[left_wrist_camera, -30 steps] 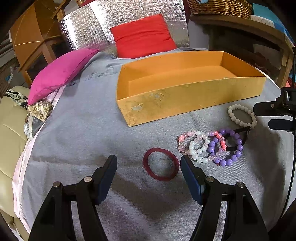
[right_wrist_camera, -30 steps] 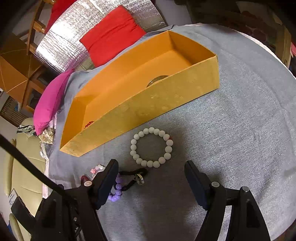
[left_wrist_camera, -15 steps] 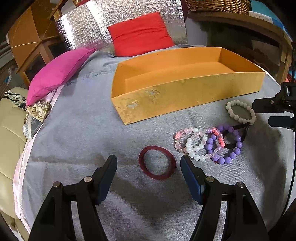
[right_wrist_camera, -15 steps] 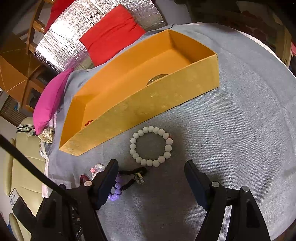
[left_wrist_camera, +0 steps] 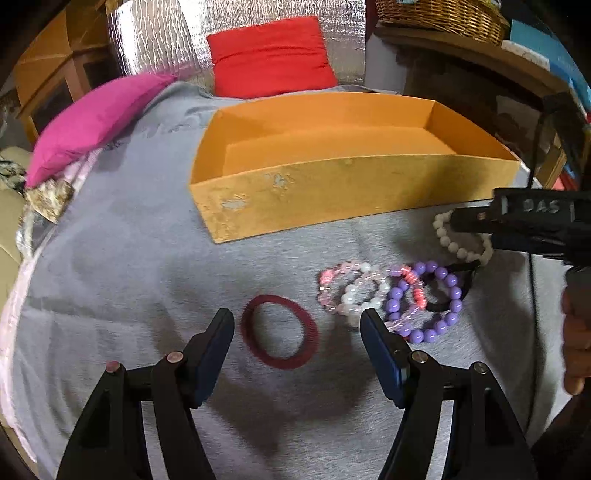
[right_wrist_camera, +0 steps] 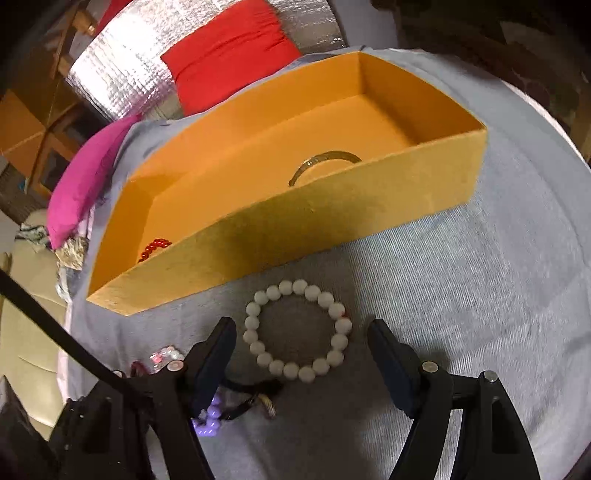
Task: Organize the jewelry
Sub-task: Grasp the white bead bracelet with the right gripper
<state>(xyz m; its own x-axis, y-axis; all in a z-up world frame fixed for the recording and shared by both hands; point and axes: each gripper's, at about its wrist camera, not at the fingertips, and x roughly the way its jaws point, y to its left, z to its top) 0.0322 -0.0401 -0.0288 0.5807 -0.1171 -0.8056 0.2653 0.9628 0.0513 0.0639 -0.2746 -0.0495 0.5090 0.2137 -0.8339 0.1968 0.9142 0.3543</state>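
Two views are showing spread, empty tongs. Left wrist view: the left tongs (left_wrist_camera: 297,336) are hovering over the ribbed maroon ring (left_wrist_camera: 279,331), which is lying flat between the fingers on the grey cloth table (left_wrist_camera: 129,258), glossy beaded bracelets (left_wrist_camera: 391,299) just to its right. Right wrist view: the right tongs (right_wrist_camera: 301,345) are framing the matte white bead bracelet (right_wrist_camera: 297,330), lying before the orange cardboard box (right_wrist_camera: 332,210).

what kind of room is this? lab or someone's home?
Most likely a home living space, not a lab: a red cushion and pink cushion lie behind the cloth-covered table, with a wicker basket on a wooden shelf.
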